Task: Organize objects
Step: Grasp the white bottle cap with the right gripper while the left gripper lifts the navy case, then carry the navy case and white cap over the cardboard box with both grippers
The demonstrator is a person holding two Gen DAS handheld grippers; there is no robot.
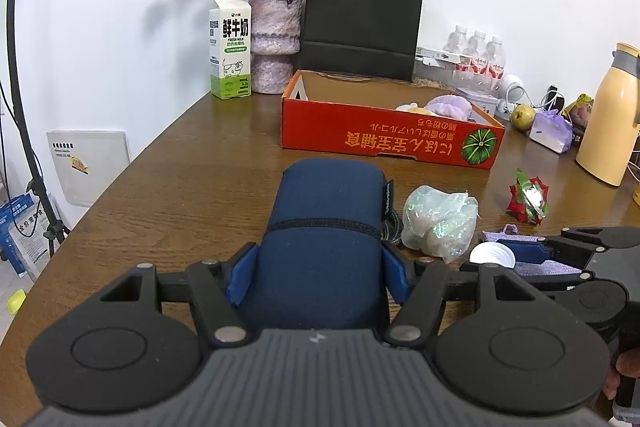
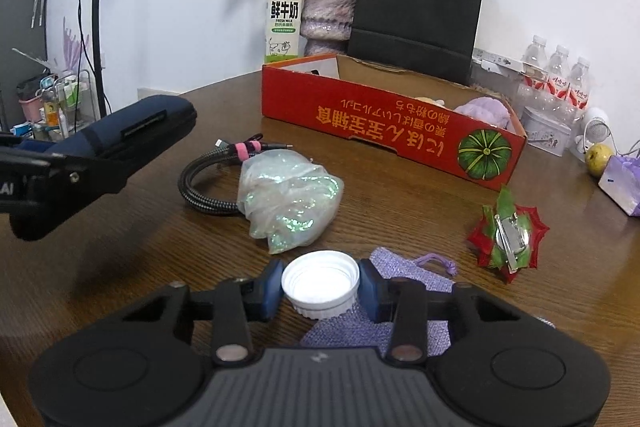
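My left gripper (image 1: pixel 320 267) is shut on a navy blue pouch (image 1: pixel 326 227) and holds it above the wooden table (image 1: pixel 180 195); the pouch also shows in the right wrist view (image 2: pixel 132 131). My right gripper (image 2: pixel 320 287) is shut on a white bottle cap (image 2: pixel 320 283), just above a lilac knitted pouch (image 2: pixel 384 323). The cap also shows in the left wrist view (image 1: pixel 492 254). A red cardboard box (image 1: pixel 384 139) lies further back, with soft lilac and yellow items inside.
On the table lie a glittery plastic bag (image 2: pixel 288 199), a coiled braided cable (image 2: pixel 208 179) and a red-green hair clip (image 2: pixel 508 235). At the back stand a milk carton (image 1: pixel 230 47), flower vase (image 1: pixel 274 43), black paper bag (image 1: pixel 360 23), water bottles (image 1: pixel 476 55) and a yellow flask (image 1: pixel 612 115).
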